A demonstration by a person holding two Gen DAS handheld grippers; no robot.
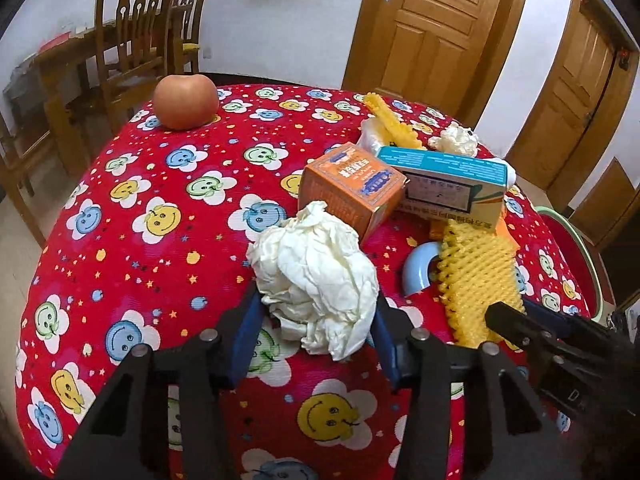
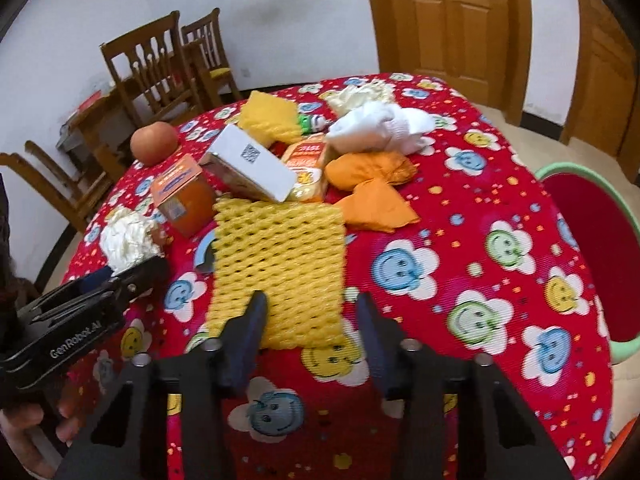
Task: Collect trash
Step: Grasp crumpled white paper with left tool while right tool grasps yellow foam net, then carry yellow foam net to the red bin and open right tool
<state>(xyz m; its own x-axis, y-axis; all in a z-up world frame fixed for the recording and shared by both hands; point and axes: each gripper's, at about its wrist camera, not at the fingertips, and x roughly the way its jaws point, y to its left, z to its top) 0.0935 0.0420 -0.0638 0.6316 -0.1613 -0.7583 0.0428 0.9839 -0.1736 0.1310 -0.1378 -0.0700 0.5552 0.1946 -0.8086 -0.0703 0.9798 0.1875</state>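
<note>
Meanwhile left claw (image 1: 318,316) clamps paper wad (image 1: 316,280); right claw (image 2: 310,312) apart, straddling foam net (image 2: 280,264).

the left gripper (image 2: 132,276) bears "genrobot.ai" in white letters on its black side, left of the yellow net (image 2: 280,268). the white box (image 2: 252,168) behind the net carries a qr code. print on the orange box (image 1: 352,188) and on the teal carton (image 1: 452,184) is too small to read.

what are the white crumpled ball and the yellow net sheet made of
White crumpled ball: probably tissue or thin paper, matte, with sharp creases and soft folds. Yellow net sheet: looks like foam mesh fruit wrap, matte, with an open lattice of puffy strands.
</note>
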